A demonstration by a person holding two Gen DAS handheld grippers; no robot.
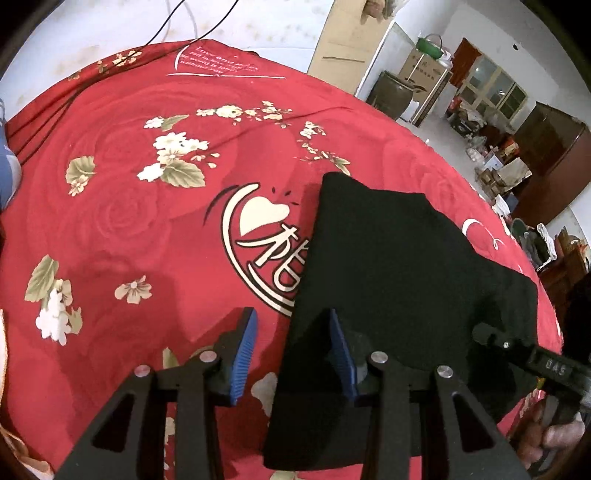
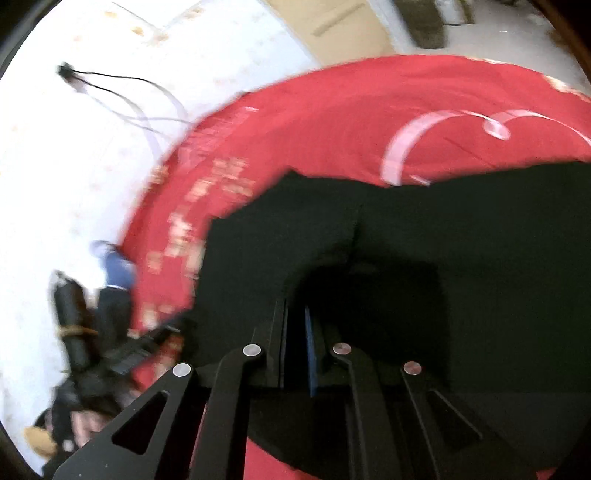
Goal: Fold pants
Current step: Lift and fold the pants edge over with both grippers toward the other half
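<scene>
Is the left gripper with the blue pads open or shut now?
Open. The left gripper shows a wide gap between its blue pads, straddling the black pants' edge on the red flowered bedspread.

A red bedspread printed with roses, pale blossoms and a cream heart emblem covers the bed. Thin black cables trail down the white wall behind it. Off to the right stands a big dark earthenware jar, a cardboard box with a green basin on top, and a brown wooden cabinet. Clutter lies across the floor beyond, too small to make out.
</scene>
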